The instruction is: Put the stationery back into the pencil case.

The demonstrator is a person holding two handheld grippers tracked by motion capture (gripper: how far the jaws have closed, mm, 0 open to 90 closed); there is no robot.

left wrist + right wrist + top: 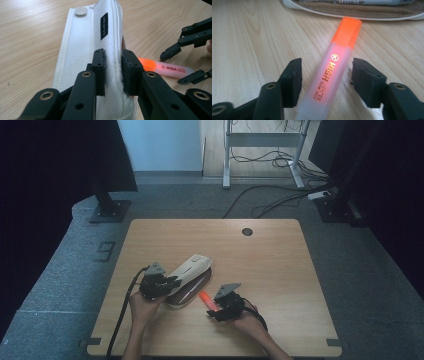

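left tool (113, 72) pinches raised flap of white pencil case (85, 45), case open on wooden table (280, 270). right tool (325, 82) spread, jaws either side of orange highlighter (334, 67) lying on table, its cap end just beside case.

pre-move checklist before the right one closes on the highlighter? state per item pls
1. Left hand-held gripper clamped on the white flap of the pencil case: ok, the fabric is pinched between its jaws.
2. Case held open: ok, the brown inside and a pen in it show.
3. Highlighter between the jaws of the right hand-held gripper: ok, it lies on the table along the middle of the gap.
4. Right jaws open wide enough: ok, there is a gap on each side of the barrel.
5. Orange cap points at the case opening: ok.
6. Room inside the case for the highlighter: cannot tell.
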